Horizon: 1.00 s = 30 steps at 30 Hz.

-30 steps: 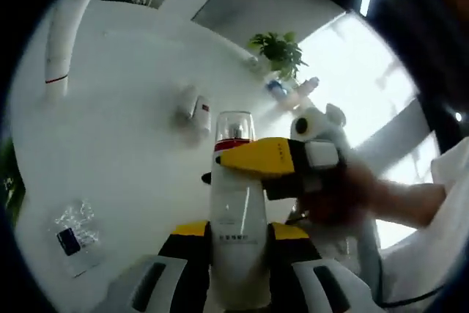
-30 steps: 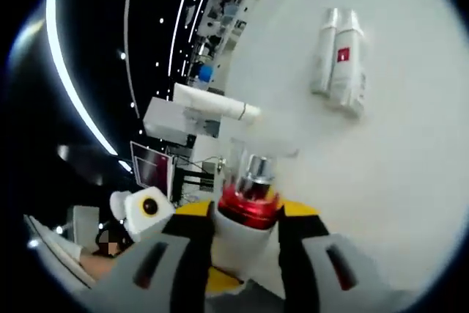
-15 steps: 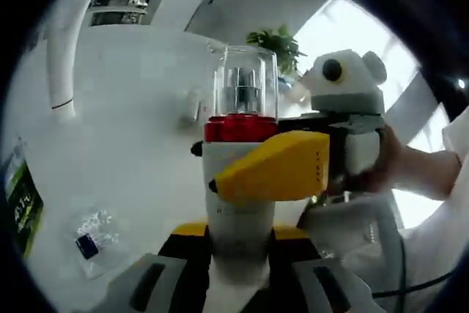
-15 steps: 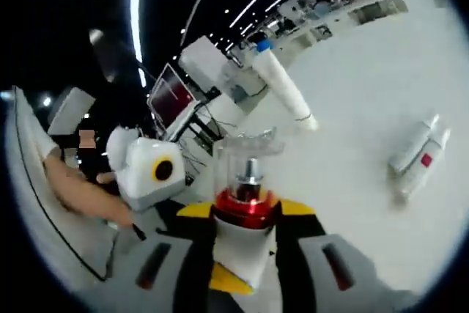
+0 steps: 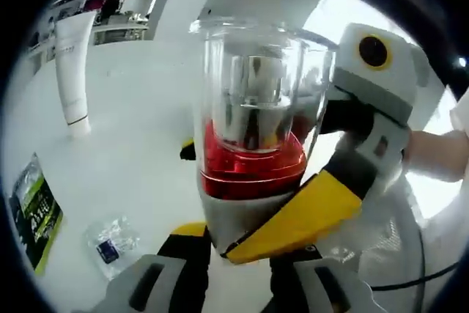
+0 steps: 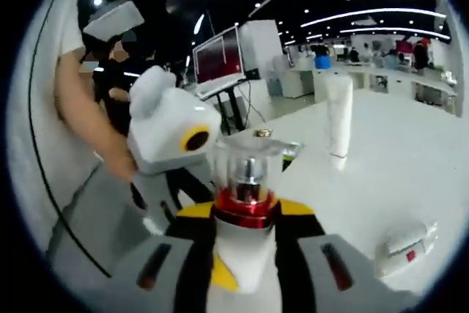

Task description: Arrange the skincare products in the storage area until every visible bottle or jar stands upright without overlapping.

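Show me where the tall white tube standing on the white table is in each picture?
Left gripper view: the tall white tube stands at the upper left, on the white table.
Right gripper view: the same tube stands right of centre, behind the bottle.
Shared landmark: the white pump bottle with a red collar and clear cap, held in the middle of both views.

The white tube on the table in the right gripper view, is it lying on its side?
No, the white tube stands upright on the white table, while a pair of white bottles lies flat nearer the camera.
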### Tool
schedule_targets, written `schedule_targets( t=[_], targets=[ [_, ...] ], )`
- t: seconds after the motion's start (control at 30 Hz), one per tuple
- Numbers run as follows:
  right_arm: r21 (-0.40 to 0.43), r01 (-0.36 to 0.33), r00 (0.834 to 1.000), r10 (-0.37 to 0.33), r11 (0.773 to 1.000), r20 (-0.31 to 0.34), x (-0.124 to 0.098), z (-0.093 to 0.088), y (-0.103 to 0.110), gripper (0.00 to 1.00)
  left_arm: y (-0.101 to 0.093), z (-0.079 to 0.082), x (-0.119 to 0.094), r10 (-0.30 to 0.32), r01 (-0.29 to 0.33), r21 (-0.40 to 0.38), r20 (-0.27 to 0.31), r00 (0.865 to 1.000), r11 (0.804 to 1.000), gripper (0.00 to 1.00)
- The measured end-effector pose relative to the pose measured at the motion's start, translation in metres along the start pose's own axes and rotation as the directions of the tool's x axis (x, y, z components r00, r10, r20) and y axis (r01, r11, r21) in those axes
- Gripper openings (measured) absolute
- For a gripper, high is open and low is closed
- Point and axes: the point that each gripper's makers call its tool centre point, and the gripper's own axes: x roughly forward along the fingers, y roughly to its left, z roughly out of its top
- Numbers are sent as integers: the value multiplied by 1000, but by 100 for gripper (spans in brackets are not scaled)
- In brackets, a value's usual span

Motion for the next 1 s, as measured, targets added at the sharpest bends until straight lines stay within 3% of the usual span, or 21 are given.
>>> schedule_targets(
  t=[0.17, 0.3, 0.47, 0.5, 0.53, 0.63, 1.0],
  targets=[
    [-142, -20, 999, 14, 990, -39, 5, -4, 2, 30, 6, 0, 0, 38, -38, 53, 8, 999, 998, 31],
    [-145, -22, 999, 18, 989, -30, 4, -7, 0, 30, 9, 0, -2, 53, -54, 69, 19, 998, 996, 31],
    [-220, -16, 998, 4, 975, -55, 0, -22, -8, 30, 13, -2, -4, 58, -59, 65, 17, 998, 996, 27],
    [-232, -13, 1000, 9, 973, -19, -1, -17, -8, 30, 12, -2, -5, 55, -55, 59, 15, 998, 997, 25],
    [-229, -17, 999, 9, 973, -38, -4, -21, -8, 29, 12, 0, -6, 51, -52, 44, 26, 998, 998, 22],
    [-218, 0, 1000, -2, 976, -8, -12, -21, -15, 30, 13, 4, -8, 37, -37, 11, 46, 998, 999, 18],
    [-168, -18, 996, 33, 986, 83, -26, -26, -18, 30, 5, 2, -2, 16, -17, 26, 28, 999, 1000, 22]
  ],
)
